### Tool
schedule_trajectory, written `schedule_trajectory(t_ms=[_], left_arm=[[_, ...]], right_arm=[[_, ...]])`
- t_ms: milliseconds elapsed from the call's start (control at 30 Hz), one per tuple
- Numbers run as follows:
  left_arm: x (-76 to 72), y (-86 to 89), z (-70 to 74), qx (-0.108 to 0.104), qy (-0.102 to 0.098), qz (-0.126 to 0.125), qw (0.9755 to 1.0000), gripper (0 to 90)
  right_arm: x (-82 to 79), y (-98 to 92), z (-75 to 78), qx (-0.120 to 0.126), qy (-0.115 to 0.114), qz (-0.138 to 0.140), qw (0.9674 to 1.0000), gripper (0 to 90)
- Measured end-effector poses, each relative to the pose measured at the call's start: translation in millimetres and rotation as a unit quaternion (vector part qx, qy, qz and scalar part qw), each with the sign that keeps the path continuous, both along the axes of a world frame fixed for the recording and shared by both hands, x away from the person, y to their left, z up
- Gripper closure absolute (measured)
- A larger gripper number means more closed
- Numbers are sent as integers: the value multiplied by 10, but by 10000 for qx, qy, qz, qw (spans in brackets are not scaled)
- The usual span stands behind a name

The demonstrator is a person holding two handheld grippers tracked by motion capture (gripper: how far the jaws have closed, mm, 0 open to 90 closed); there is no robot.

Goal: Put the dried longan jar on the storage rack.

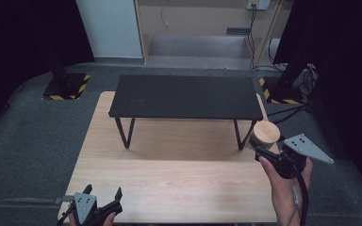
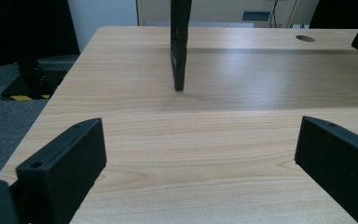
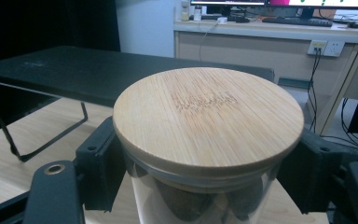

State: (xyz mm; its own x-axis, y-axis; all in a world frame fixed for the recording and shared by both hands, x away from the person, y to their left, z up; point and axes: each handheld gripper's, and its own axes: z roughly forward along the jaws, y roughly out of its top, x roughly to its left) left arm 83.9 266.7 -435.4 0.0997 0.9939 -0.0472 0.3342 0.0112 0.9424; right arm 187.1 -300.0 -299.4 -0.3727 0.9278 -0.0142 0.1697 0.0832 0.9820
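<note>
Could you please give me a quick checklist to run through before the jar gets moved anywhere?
1. Right tongs closed on both sides of the jar, just under the lid: ok.
2. Lid sits flat on the jar: ok.
3. Jar lifted off the table: cannot tell.
4. Shelf top free for a placement: ok.
5. Left tongs open, holding nothing, at the near edge, out of the way: ok.
6. Jar contents: dark items, cannot tell.

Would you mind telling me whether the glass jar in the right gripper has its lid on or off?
On: the round wooden lid sits flat over the jar, held between the right gripper jaws.
</note>
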Motion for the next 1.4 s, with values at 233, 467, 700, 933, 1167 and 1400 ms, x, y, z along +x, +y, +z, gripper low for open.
schedule_trajectory(t_ms=[233, 467, 700, 933, 1167, 1400], left_arm=[[21, -34, 6, 7, -25, -84, 10000, 8], [43, -5, -6, -6, -21, -61, 10000, 8], [65, 8, -8, -7, -26, -59, 10000, 8], [79, 34, -10, -17, -42, -42, 10000, 8], [105, 72, -32, -47, -16, -16, 10000, 8], [118, 99, -37, -59, -18, -1, 10000, 8]], right_arm=[[200, 56, 159, -78, -18, 14, 10000, 260], [470, 104, 290, -113, 73, 35, 9999, 260], [676, 150, 350, -102, 97, 18, 9999, 260], [831, 200, 410, -145, 104, -12, 9998, 260], [983, 248, 422, -160, 170, -62, 9997, 260], [1105, 287, 422, -190, 230, -106, 9995, 260]])
